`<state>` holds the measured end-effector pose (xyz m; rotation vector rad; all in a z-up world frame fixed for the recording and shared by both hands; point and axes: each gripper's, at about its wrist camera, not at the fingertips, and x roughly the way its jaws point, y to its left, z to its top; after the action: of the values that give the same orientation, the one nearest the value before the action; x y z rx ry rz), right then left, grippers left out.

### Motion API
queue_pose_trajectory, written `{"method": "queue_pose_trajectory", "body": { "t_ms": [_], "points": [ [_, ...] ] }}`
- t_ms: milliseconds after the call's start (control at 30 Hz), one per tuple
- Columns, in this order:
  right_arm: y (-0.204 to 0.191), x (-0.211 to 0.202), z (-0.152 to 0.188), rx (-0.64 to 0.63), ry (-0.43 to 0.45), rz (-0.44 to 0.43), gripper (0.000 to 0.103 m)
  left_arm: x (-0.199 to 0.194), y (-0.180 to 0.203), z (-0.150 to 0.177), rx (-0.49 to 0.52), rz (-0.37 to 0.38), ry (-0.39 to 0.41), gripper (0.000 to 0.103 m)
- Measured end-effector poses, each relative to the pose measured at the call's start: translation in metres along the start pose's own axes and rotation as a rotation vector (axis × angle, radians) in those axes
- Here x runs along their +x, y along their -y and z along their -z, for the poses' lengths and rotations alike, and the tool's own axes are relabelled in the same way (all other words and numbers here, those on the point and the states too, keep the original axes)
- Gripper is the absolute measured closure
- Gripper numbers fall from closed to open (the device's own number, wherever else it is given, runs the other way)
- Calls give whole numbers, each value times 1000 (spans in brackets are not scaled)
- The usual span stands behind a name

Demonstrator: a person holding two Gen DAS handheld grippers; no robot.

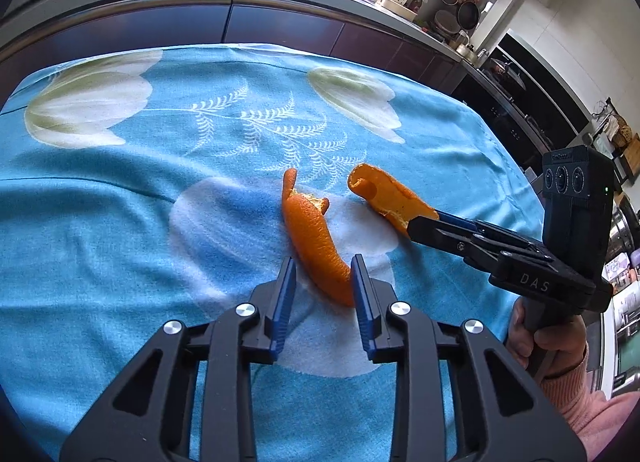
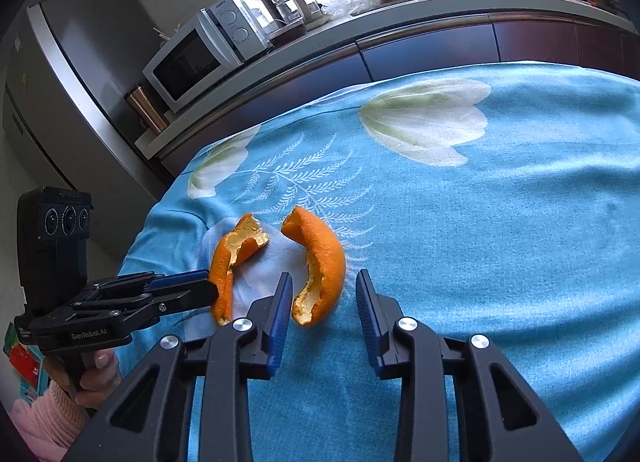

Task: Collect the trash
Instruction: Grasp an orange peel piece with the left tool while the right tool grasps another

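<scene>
Mid-frame on blue cloth (image 1: 120, 222), two orange peels: left peel (image 1: 316, 246) between spread left gripper (image 1: 324, 282) pads, unpinched; right peel (image 1: 392, 194), likewise loose at parted right gripper (image 2: 324, 302). Judged light, curled, bendable; best pinched across thin edge.

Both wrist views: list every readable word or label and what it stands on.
"DAS": body of the right gripper.
"GenRobot.AI": body of the left gripper.
Small print on each gripper's camera block: too blurred to read.
Brand above the microwave dials: too small to read.
</scene>
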<state>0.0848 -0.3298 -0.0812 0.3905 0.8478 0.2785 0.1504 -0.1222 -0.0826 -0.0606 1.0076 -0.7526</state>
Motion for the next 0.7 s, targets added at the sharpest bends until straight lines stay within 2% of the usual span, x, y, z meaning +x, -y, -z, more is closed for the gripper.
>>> {"method": "queue_pose_trajectory", "body": {
  "t_ms": [100, 133, 167, 367, 700],
  "points": [
    [1, 0, 0, 8, 5, -1, 84, 2, -1, 0, -5, 7, -4, 72],
    [2, -1, 1, 11, 9, -2, 85, 3, -2, 1, -10, 11, -3, 74],
    [2, -2, 1, 12, 13, -2, 85, 2, -3, 1, -18, 24, -4, 80],
    [0, -5, 2, 20, 30, -20, 87, -3, -4, 6, -27, 31, 7, 82],
    [-16, -3, 3, 27, 39, -110, 89, -32, -11, 20, -41, 15, 53, 84]
  ]
}}
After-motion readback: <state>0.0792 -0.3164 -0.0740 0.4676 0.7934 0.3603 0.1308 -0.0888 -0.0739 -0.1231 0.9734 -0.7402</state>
